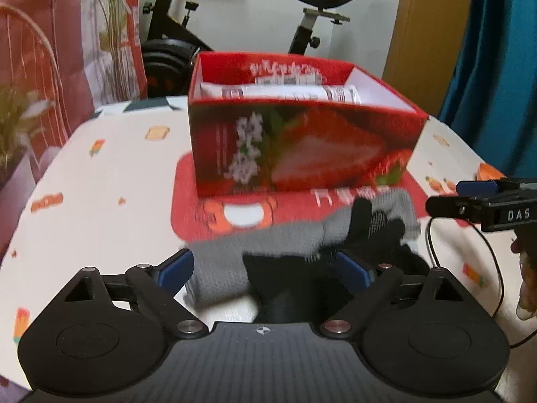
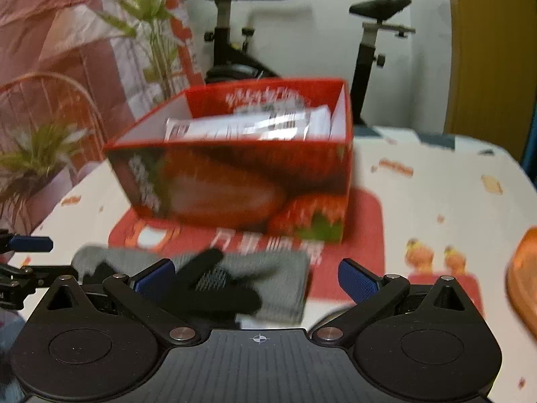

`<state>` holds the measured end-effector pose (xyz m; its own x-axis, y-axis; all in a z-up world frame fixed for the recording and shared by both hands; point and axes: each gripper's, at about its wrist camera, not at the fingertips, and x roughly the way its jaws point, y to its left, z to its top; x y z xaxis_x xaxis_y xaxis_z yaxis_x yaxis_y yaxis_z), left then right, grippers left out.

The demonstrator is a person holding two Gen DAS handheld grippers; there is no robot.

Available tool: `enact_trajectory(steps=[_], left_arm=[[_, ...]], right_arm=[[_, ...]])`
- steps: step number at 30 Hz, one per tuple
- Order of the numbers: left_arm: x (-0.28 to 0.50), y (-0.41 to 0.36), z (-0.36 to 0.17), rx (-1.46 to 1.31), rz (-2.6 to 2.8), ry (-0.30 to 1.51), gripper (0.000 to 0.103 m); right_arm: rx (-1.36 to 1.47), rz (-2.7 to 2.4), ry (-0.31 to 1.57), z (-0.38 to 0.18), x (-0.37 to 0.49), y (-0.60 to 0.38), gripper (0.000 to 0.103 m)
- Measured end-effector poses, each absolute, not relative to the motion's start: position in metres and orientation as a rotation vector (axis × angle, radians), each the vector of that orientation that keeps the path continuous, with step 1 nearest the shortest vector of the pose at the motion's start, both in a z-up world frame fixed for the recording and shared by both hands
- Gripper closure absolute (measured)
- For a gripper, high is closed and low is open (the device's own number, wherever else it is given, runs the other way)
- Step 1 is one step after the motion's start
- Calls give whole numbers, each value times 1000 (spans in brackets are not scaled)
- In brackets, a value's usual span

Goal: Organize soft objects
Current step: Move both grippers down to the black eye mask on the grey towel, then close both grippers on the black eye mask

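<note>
A grey knitted cloth [image 1: 228,262] lies on the table in front of a red strawberry box [image 1: 302,147], with a black glove [image 1: 369,235] on top of it. My left gripper [image 1: 265,265] is open, its blue pads either side of the cloth and glove. In the right wrist view the grey cloth [image 2: 285,282] and black glove [image 2: 214,285] lie just ahead of my open right gripper [image 2: 258,275], toward its left pad. The box [image 2: 241,181] holds a white packet [image 2: 248,127]. The right gripper's fingers [image 1: 446,205] show at the left wrist view's right edge.
A red mat [image 1: 188,194] lies under the box on a white patterned tablecloth [image 1: 100,201]. An orange object [image 2: 523,275] sits at the right edge. Potted plants [image 2: 37,154] stand left, an exercise bike [image 1: 241,16] behind the table. A black cable [image 1: 496,268] runs on the right.
</note>
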<state>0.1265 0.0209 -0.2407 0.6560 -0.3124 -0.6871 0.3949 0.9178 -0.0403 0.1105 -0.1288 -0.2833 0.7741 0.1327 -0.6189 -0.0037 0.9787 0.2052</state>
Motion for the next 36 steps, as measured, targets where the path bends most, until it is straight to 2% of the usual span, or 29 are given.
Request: enact_trajectory(steps=[10, 13, 18, 22, 29, 36], left_arm=[[109, 26, -274, 75, -398, 811, 10], [104, 25, -279, 88, -399, 803, 11], [101, 26, -282, 90, -383, 790, 20], [103, 32, -285, 57, -377, 805, 30], [106, 34, -292, 30, -394, 834, 47], [106, 31, -297, 52, -398, 842, 48]], right_arm=[[155, 131, 729, -316, 84, -102, 1], [135, 146, 713, -320, 78, -97, 5], [157, 174, 692, -325, 70, -95, 15], [165, 183, 678, -325, 68, -96, 22], [185, 208, 738, -338, 76, -93, 21], [180, 154, 780, -344, 73, -97, 17]])
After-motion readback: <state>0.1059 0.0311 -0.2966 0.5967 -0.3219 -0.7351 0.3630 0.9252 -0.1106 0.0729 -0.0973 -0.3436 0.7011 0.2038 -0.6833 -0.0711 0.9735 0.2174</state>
